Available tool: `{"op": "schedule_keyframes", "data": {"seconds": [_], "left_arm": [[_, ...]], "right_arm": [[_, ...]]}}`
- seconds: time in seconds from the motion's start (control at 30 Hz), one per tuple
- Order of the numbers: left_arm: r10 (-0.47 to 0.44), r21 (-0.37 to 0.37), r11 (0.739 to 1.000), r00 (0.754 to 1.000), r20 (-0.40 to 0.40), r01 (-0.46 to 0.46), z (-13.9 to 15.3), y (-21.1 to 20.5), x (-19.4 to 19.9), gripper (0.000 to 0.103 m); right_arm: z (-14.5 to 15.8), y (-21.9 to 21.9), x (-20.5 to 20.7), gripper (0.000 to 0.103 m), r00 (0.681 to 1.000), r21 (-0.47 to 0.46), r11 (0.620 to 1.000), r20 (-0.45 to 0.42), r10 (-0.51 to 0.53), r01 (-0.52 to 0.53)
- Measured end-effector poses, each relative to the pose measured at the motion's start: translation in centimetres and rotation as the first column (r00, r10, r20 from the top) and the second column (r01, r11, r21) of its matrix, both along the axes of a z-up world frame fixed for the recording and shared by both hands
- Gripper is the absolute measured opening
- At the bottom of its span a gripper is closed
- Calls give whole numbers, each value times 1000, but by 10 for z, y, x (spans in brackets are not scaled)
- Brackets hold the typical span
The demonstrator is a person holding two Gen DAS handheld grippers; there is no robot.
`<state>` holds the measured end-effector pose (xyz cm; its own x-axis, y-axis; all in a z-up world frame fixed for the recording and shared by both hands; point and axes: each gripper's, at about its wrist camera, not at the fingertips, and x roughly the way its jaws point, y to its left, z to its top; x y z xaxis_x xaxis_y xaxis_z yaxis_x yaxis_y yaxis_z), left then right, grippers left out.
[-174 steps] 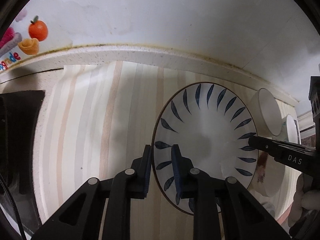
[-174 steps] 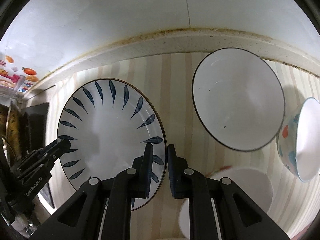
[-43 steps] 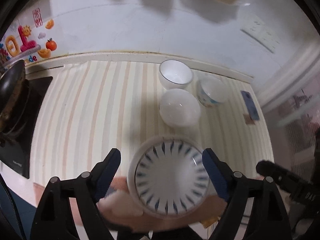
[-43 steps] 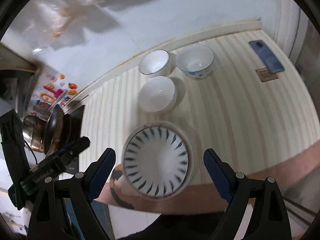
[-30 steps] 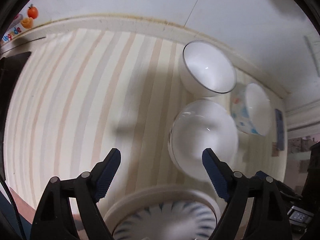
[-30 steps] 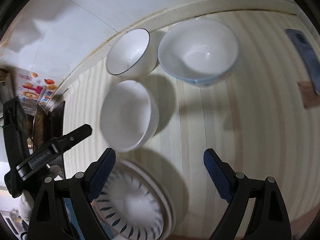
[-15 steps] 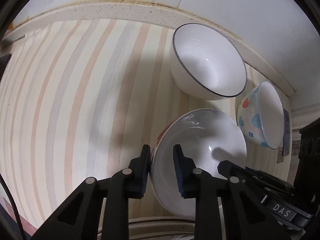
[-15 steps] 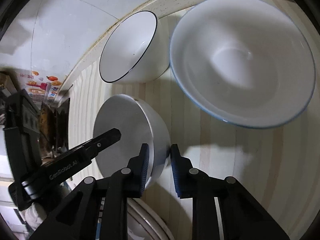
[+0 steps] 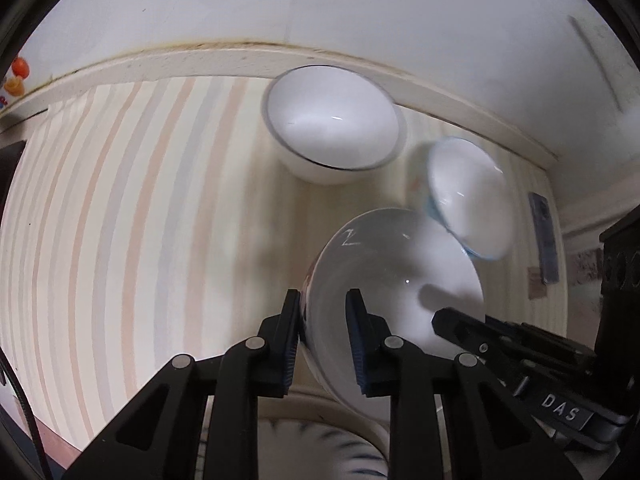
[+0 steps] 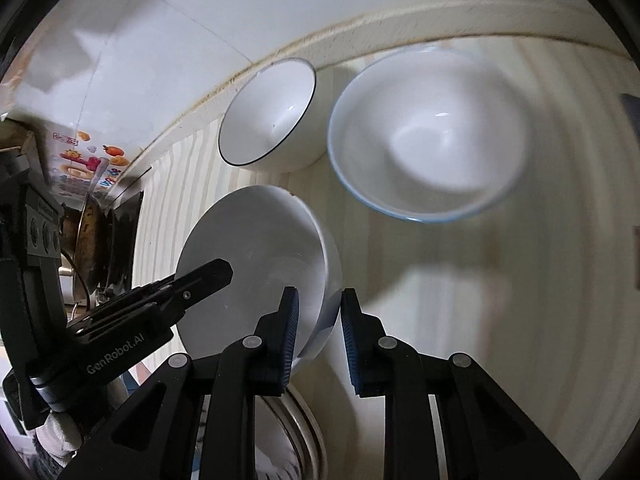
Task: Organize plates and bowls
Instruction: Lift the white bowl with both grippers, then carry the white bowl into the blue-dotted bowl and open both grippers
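While both grippers pinch opposite rims of plain white bowl [image 9: 392, 280], we note it raised, tilted, above table [image 9: 120, 220], near patterned plate [image 9: 320, 452]. Left gripper [image 9: 322, 336] and right gripper [image 10: 316, 332]: jaws clamped on rim. Advice: level bowl, move both together, clear black-rimmed bowl [image 9: 332, 128] and blue-rimmed bowl [image 10: 428, 132].

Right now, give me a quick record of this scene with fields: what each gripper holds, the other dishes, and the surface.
left gripper: shut on the near rim of the plain white bowl
right gripper: shut on the same bowl's opposite rim
bowl state: tilted, gripped from both sides
black-rimmed bowl: by the back wall
blue-rimmed bowl: to the right of the black-rimmed one
leaf-pattern plate: at the near edge, partly hidden by the fingers
surface: striped countertop
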<state>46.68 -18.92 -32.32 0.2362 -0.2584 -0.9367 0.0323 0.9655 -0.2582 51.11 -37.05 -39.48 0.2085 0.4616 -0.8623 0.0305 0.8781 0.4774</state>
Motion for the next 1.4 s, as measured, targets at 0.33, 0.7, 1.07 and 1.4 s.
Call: {"op": "schedule_keyframes", "data": {"seconds": [0.33,0.7,1.07,1.4], "left_arm": [[-112,-46,993,994,-12,111,12,-50,-52,20],[-252,-8,968,966,-51,252,-5,-99,-98,20],[-309,65,947,947,-85,314,-27,-123,-110,20],[-327,89,938,939,-102,336,-32,-131,-110,20]], "right_arm": [[37,-54,-71,24,999,-46,998,35,-34,35],[22,-103,-149,24,991,-46,990,-11,-131,131],[-8,-121,-169,24,983,-38,984,-40,-177,176],[-14,-126,-169,24,982,-31,983,-59,-180,178]]}}
